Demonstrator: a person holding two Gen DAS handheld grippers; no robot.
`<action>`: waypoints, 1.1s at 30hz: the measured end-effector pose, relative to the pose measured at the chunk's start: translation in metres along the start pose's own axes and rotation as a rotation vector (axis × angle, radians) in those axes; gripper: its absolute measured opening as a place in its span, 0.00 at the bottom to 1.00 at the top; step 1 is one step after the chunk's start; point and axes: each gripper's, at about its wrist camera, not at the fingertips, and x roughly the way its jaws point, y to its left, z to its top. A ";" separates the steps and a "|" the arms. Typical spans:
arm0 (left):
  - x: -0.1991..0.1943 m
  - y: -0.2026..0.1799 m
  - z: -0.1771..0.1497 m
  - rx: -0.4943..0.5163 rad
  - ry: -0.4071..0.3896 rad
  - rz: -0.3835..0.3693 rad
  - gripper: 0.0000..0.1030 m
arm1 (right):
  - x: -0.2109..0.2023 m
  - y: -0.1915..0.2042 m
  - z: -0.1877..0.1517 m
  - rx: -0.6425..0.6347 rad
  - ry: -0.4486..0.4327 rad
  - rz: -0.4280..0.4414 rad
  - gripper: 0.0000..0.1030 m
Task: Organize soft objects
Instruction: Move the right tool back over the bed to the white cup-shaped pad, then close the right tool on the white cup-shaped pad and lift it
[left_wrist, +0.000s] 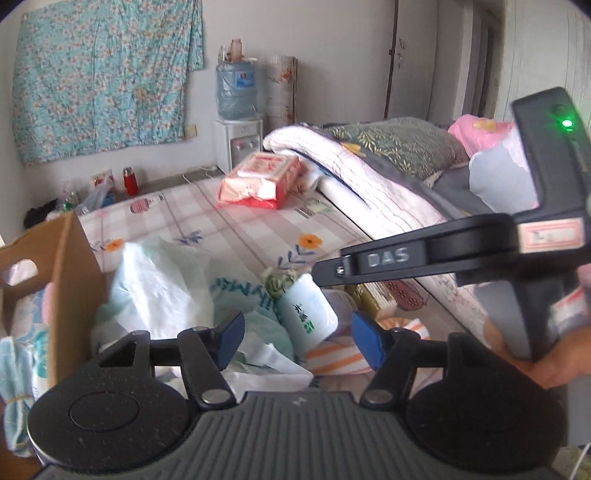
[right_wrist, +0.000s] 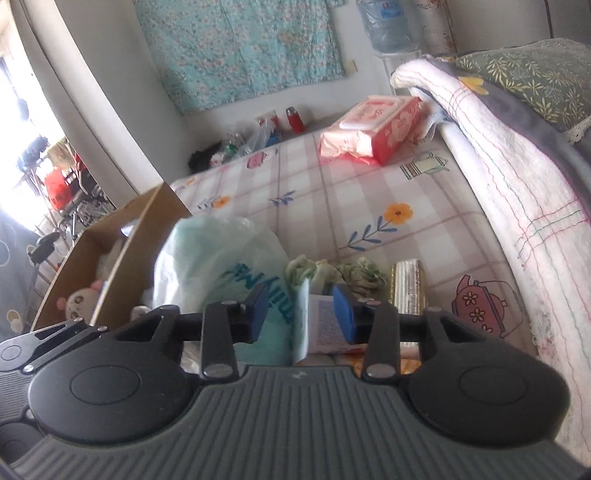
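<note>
Two claws worked over the bed (right_wrist: 369, 192): the right claw (right_wrist: 301, 310) pinched a white tissue pack (right_wrist: 325, 325); the left claw (left_wrist: 297, 338) gaped empty. Steady carrying toward the cardboard box (right_wrist: 122, 236) seemed wise.

1 cardboard box (right_wrist: 147, 218), 1 red wipes pack (right_wrist: 373, 129), 2 plastic bags (right_wrist: 214, 254), 1 tissue pack (left_wrist: 308, 314)

Black left gripper (left_wrist: 297, 341) and right gripper (right_wrist: 301, 312), blue ribbed pads (left_wrist: 231, 338), silver pivot screws, grey ribbed housing; "DAS" lettering, green light on the right gripper's side.
</note>
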 end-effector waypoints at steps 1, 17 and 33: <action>0.002 -0.001 -0.001 -0.008 0.007 -0.002 0.64 | 0.006 -0.002 0.000 0.002 0.009 -0.002 0.33; 0.013 0.005 -0.001 -0.006 0.030 0.007 0.63 | 0.031 -0.009 0.001 -0.004 0.050 -0.010 0.15; 0.024 -0.018 0.002 0.058 0.031 -0.011 0.64 | 0.017 -0.071 -0.006 0.175 0.039 -0.001 0.15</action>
